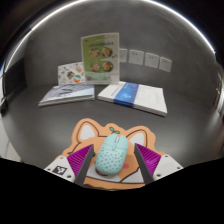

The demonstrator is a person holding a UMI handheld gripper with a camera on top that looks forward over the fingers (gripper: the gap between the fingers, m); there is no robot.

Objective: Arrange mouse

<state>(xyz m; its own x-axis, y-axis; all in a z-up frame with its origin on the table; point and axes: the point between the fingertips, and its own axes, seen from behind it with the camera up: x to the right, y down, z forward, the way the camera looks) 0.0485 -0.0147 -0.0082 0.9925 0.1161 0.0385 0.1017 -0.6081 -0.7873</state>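
A pale mint mouse [112, 153] with a dotted shell lies on an orange fox-shaped mouse mat [88, 128] on the dark table. It stands between the fingers of my gripper [114, 146], which is open. The left finger sits close against the mouse's side, and a narrow gap shows at the right finger. The purple pads [76, 158] flank the mouse on both sides. The mouse's rear end is hidden below the fingers.
Beyond the mat lie an open booklet [66, 95] to the left and a white and blue book [133, 96] to the right. An upright leaflet [100, 55] and a small card [71, 72] stand against the back wall, near wall sockets [150, 59].
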